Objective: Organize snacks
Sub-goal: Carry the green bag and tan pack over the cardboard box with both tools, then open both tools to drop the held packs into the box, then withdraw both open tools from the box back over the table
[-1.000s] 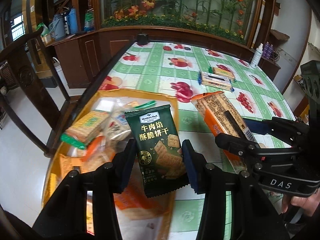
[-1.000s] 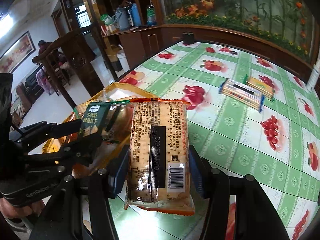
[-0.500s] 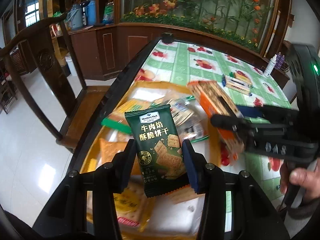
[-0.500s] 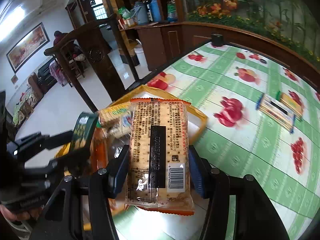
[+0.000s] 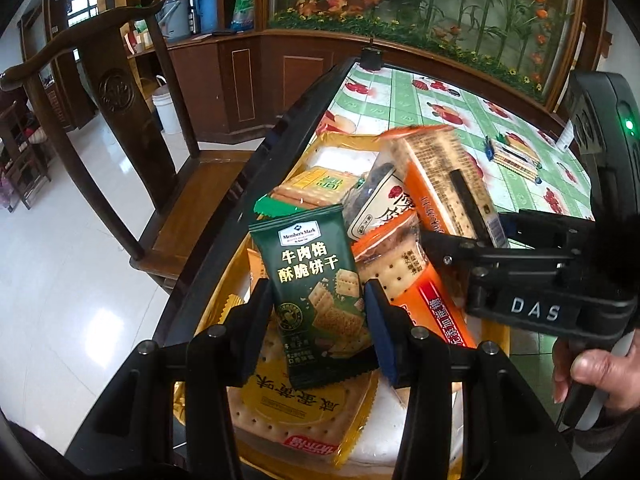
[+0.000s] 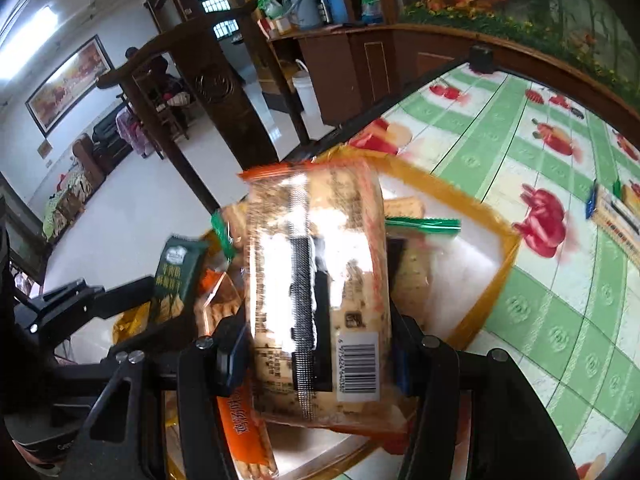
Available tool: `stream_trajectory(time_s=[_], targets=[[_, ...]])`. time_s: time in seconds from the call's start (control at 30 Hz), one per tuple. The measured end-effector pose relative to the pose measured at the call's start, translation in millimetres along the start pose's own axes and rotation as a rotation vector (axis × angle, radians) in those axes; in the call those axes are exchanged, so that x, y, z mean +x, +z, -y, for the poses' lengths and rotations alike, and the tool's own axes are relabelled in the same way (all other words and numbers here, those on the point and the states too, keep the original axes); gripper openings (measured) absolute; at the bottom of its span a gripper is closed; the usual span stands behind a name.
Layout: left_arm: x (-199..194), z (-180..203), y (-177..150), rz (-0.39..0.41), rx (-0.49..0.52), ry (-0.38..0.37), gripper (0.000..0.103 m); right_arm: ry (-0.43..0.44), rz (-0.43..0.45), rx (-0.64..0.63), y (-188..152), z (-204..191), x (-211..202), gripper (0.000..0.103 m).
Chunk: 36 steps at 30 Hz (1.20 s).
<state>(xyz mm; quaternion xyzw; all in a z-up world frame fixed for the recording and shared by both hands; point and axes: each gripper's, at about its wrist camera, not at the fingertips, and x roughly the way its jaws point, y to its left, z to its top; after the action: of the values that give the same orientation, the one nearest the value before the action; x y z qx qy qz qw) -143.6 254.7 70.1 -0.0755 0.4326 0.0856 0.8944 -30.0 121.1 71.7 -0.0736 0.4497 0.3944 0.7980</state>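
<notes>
My left tongs: clamped on the dark green biscuit packet, upright, above the yellow tray.
My right tongs: clamped on the orange-edged cracker pack, barcode side facing me, also above the yellow tray.
Yellow tray: at the tabletop edge nearest the wooden chair, heaped with cracker packs.
Striped packets: on the tabletop, well apart from the tray, on its far side.
My hand: on the right tongs' handle.

Cracker pack in right gripper
</notes>
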Motion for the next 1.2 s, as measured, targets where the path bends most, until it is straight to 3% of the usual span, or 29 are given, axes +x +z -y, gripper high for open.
stream_trajectory(time_s=[0.13,0.27,0.33,0.47,0.63,0.8,0.9,1.2], targets=[[-2.6,1.8,0.0,0.017,0.010,0.015,0.049,0.029,0.007,0.029,-2.1,4.7,-4.9,0.056],[-4.2,0.0,1.1,0.030,0.006,0.029,0.049,0.083,0.031,0.090,-0.6,15.8,-23.2,0.072],[-5.5,0.1,2.5,0.038,0.004,0.032,0.049,0.087,0.052,0.097,-0.6,17.0,-32.7,0.072],[-9.4,1.5,4.5,0.049,0.006,0.029,0.049,0.051,0.069,0.098,-3.4,22.8,-45.7,0.072],[-11.6,3.7,5.9,0.048,0.000,0.011,0.050,-0.062,0.066,0.091,-11.1,36.0,-57.1,0.072],[-16.0,7.1,11.6,0.055,-0.017,-0.016,0.070,-0.159,0.041,0.103,-19.6,53.1,-61.3,0.072],[-19.5,14.2,14.7,0.066,0.005,-0.012,0.077,-0.146,0.011,0.092,-23.7,50.8,-55.5,0.072],[-21.2,25.3,23.7,0.075,0.015,-0.027,0.078,-0.125,-0.047,0.016,-29.1,28.4,-33.4,0.072]])
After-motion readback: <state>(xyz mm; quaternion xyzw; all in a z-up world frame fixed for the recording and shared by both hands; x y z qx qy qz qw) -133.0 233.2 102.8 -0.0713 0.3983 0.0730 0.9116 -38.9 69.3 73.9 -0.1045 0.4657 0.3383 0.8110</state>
